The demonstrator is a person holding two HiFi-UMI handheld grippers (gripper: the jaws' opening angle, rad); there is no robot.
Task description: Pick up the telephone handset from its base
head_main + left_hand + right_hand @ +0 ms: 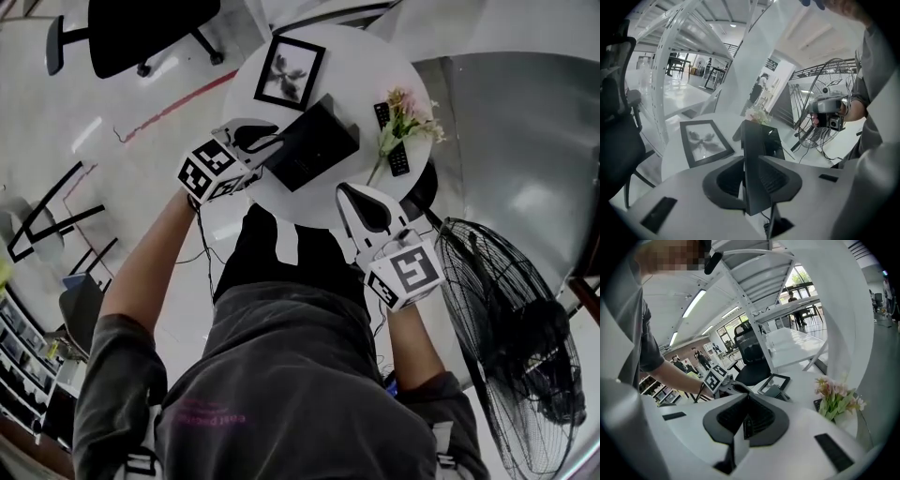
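Observation:
The black telephone (314, 145) sits in the middle of a round white table (246, 89). My left gripper (274, 141) is at the phone's left end with its jaws spread. In the left gripper view the black end of the handset (754, 180) stands upright between the pads (725, 180), and I see no firm squeeze on it. The rest of the telephone (765, 140) stretches away behind it. My right gripper (349, 192) hovers over the table's near edge, shut and empty, with its jaws (746, 417) meeting in the right gripper view.
On the table lie a black picture frame (289, 72), pink flowers (405, 120) and a remote control (394, 145). A large floor fan (511, 328) stands at the right. An office chair (141, 33) is beyond the table at the left.

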